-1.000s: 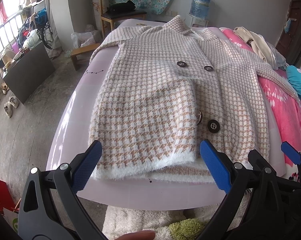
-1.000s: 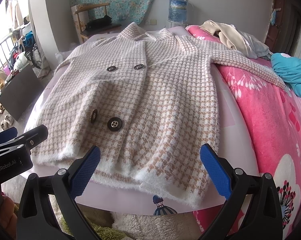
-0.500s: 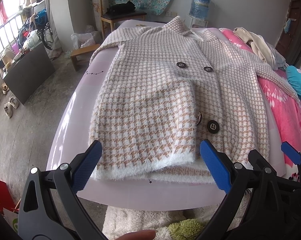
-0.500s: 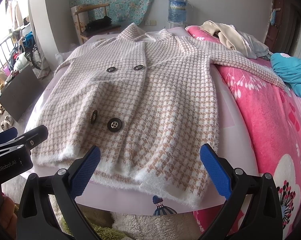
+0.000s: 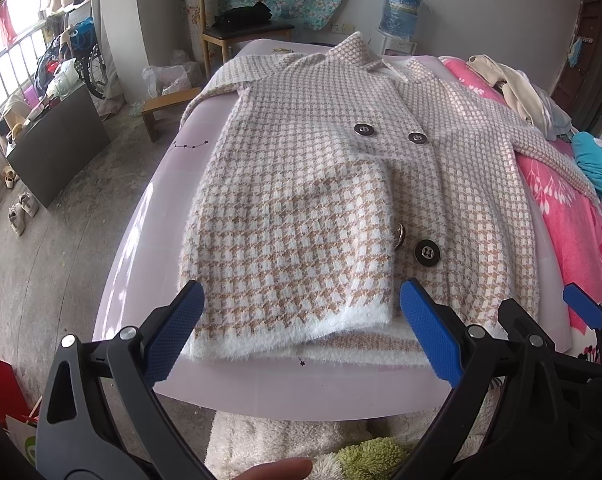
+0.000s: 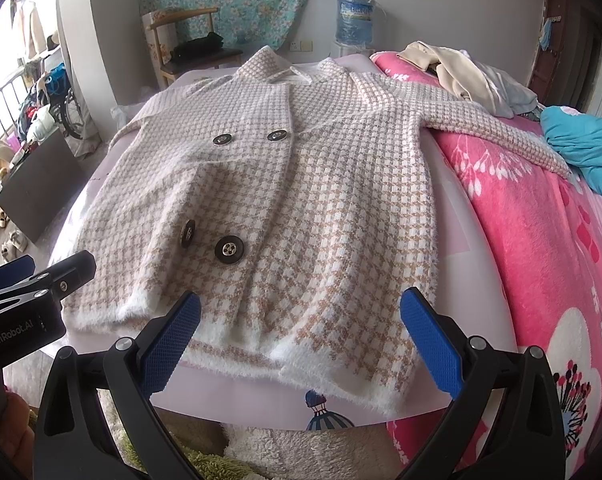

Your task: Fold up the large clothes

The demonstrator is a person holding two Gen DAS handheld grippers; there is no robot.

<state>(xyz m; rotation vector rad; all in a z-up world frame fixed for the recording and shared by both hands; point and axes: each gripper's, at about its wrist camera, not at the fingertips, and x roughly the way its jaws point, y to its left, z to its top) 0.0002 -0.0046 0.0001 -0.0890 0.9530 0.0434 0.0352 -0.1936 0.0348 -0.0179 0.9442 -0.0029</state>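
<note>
A: Item: houndstooth coat [image 5: 321, 200], fuzzy knit, white-fringed hem, four dark buttons; laid flat, front up, on the lilac sheet [image 5: 141, 248], hem at the near edge.

B: Step judged: pre-fold; a hem grasp is called for next.

A: Tools: left gripper [image 5: 299, 332] and right gripper [image 6: 301, 334], blue pads spread wide, nothing held. Pink blanket [image 6: 541, 240] noted at right.

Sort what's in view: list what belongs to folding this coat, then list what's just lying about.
For the job:
- houndstooth coat, spread flat on the bed, buttons up
- left tongs, open, empty
- right tongs, open, empty
- lilac sheet under the coat

Lying about:
- beige garment
- teal garment
- pink blanket
- wooden chair
- water bottle
</note>
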